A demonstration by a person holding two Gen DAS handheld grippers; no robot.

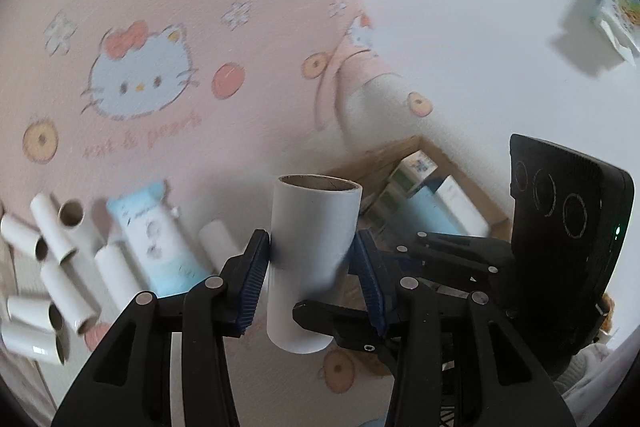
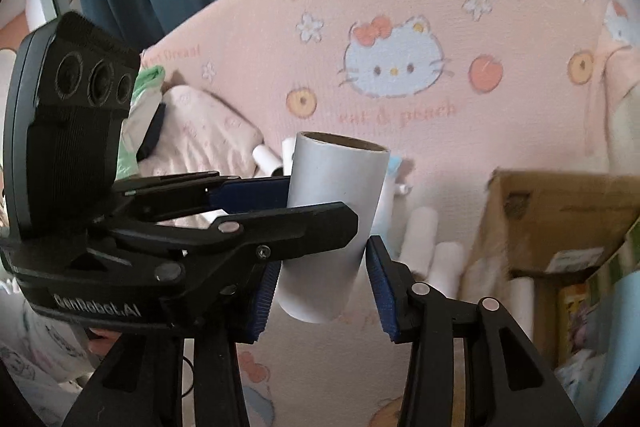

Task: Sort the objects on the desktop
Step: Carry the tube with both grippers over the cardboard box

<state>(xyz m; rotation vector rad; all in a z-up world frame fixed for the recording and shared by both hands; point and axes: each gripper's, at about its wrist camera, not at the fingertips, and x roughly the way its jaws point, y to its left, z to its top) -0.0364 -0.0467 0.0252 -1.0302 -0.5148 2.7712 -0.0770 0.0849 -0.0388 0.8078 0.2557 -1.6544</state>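
Observation:
A white cardboard tube (image 1: 310,259) stands upright in the air between both grippers. My left gripper (image 1: 310,267) is shut on its middle; in the right wrist view its fingers come in from the left around the tube (image 2: 332,223). My right gripper (image 2: 326,291) brackets the tube's lower end, with the right pad a little apart from it; in the left wrist view it reaches in from the right (image 1: 352,311). A pile of several similar tubes (image 1: 52,267) lies at lower left on the pink cat-print cloth (image 1: 132,75).
A light blue pouch (image 1: 160,243) lies beside the tube pile. An open cardboard box (image 1: 424,195) holding small packages sits to the right, also in the right wrist view (image 2: 560,211). A printed carton (image 1: 612,3) stands far right. Crumpled fabric and a green bag (image 2: 148,95) lie at left.

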